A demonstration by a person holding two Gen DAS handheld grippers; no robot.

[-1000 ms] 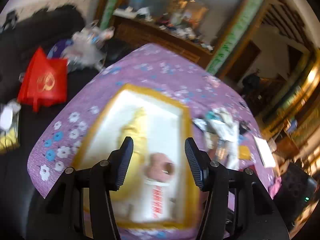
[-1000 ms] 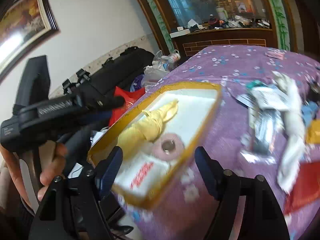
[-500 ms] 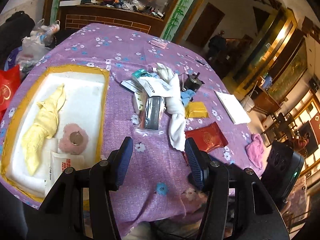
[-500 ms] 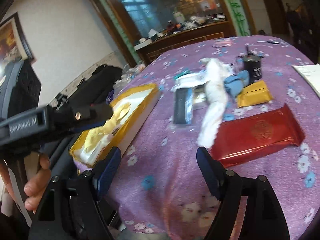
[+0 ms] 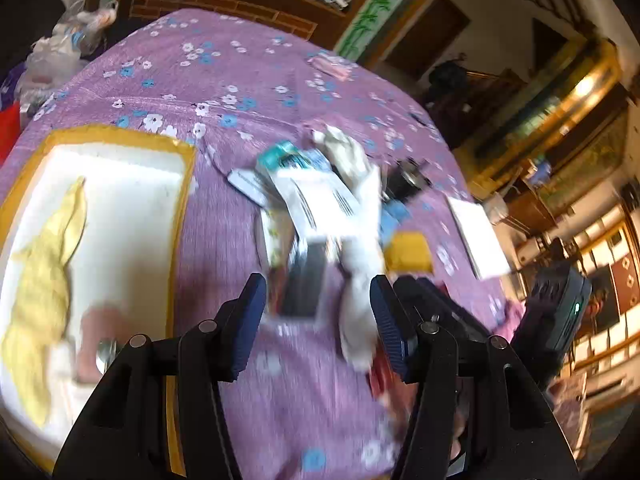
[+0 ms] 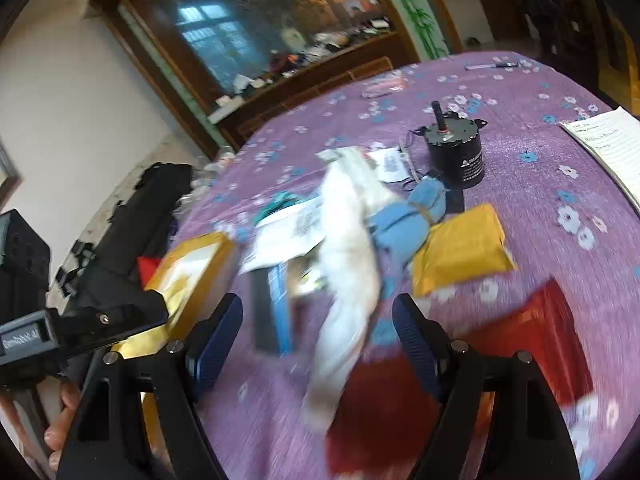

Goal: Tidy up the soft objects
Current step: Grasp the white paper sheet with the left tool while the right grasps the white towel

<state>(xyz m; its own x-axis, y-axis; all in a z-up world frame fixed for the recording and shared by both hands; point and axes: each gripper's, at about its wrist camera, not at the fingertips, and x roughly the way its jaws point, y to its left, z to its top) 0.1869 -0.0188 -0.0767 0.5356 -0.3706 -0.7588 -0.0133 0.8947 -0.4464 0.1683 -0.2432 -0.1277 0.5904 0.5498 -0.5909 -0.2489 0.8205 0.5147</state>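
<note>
A long white cloth (image 5: 360, 248) lies over a pile of packets in the middle of the purple flowered table; it also shows in the right wrist view (image 6: 352, 256). A blue cloth (image 6: 412, 216) lies beside it. A gold-rimmed white tray (image 5: 176, 216) at the left holds a yellow cloth (image 5: 44, 280), a pink round pad (image 5: 96, 336) and a white packet. My left gripper (image 5: 318, 320) is open and empty above the pile's near end. My right gripper (image 6: 316, 332) is open and empty, its fingers either side of the white cloth's near end.
A black motor (image 6: 454, 148), a yellow packet (image 6: 460, 248), a red packet (image 6: 532, 340) and a notepad (image 6: 608, 140) lie right of the cloths. A dark flat packet (image 5: 308, 284) and printed papers (image 5: 316, 196) lie under the white cloth. A wooden cabinet stands behind the table.
Both grippers have swung right from the tray to the pile and moved closer to the white cloth. Both stay open and empty.
</note>
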